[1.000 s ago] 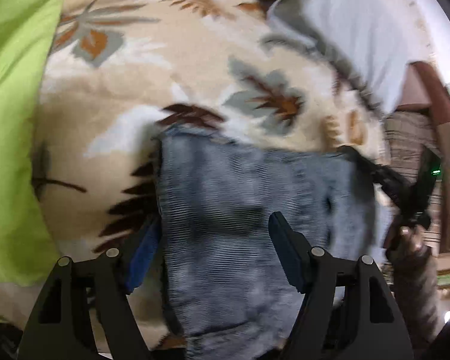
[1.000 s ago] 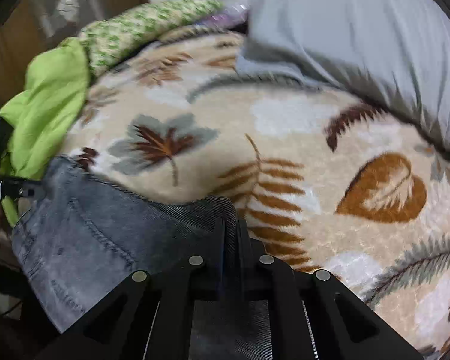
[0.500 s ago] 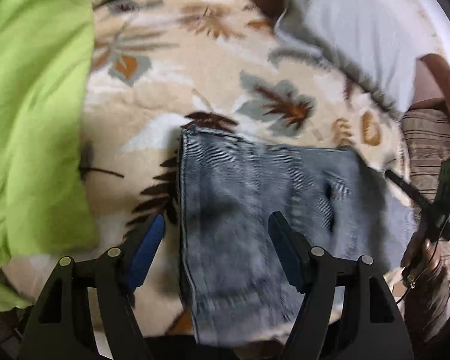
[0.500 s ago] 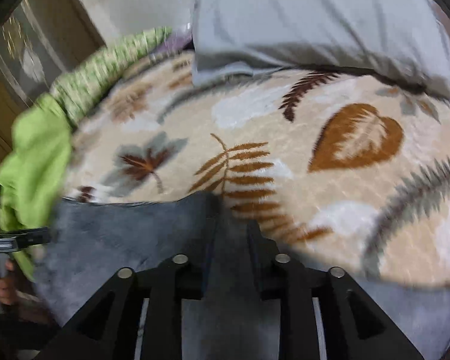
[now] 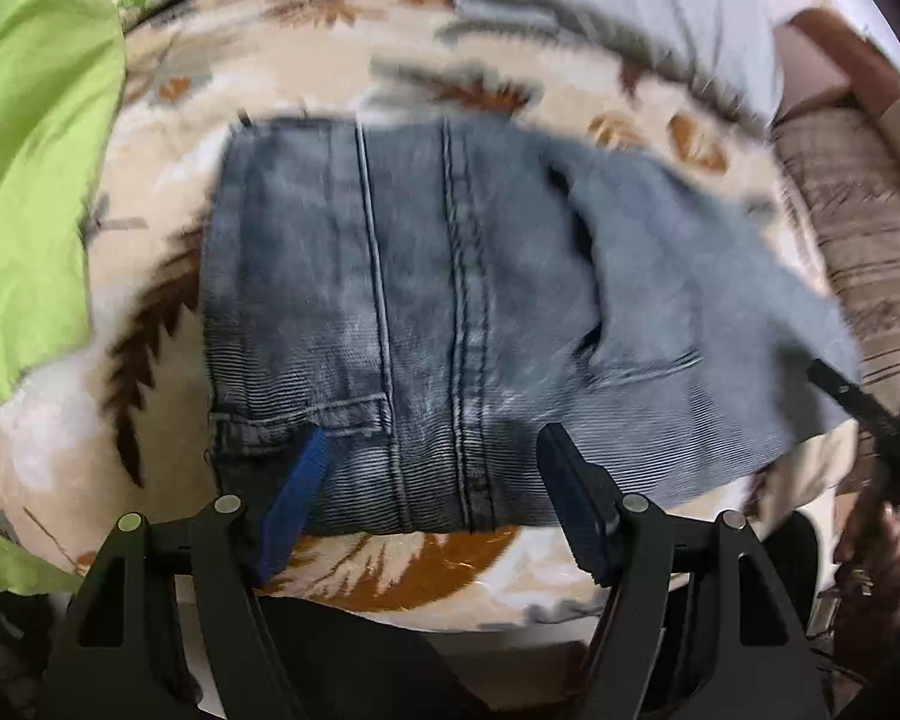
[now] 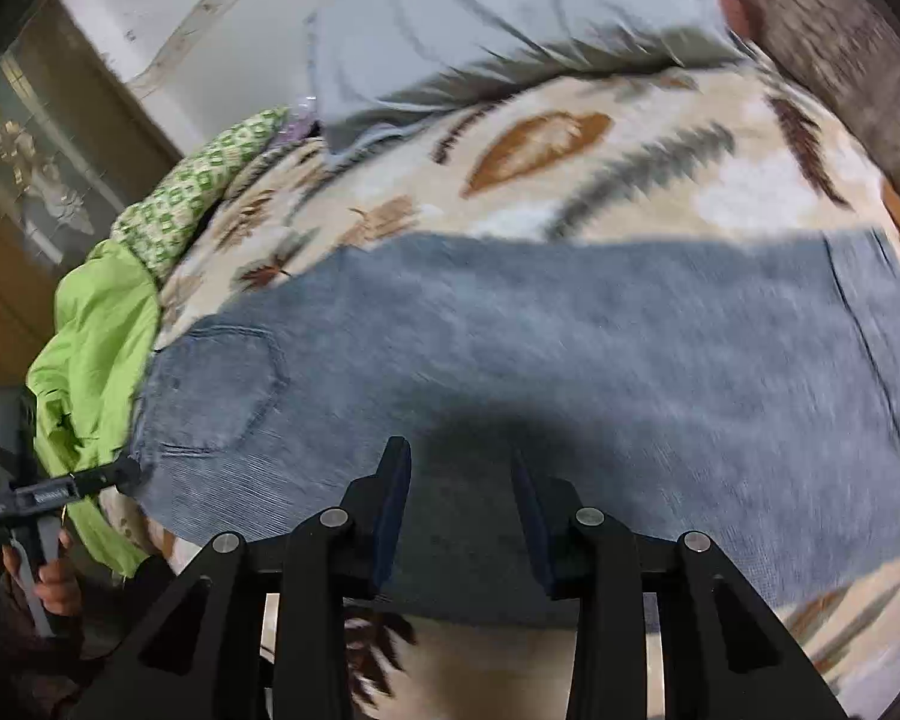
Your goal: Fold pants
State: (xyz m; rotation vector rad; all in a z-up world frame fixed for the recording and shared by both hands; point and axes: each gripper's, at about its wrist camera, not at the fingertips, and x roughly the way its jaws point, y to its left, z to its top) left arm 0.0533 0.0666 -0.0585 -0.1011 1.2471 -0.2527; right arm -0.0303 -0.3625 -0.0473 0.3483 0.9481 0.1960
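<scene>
At the far left a green cloth [image 5: 24, 180] lies bunched on the bed beside the leaf-patterned blanket [image 5: 168, 96]. The pants [image 5: 402, 300], grey-blue denim, lie folded flat on that blanket. The left gripper [image 5: 429, 483] hovers over their near edge, jaws spread wide and holding nothing. The denim looks thick, fairly heavy and soft, likely to drape and sag when lifted; the stitched seams and doubled edge seem the firmest places to pinch. The right gripper [image 6: 459, 492] hangs above the pants' long near edge, jaws likewise parted and empty. A grey pillow [image 6: 510, 18] lies beyond.
</scene>
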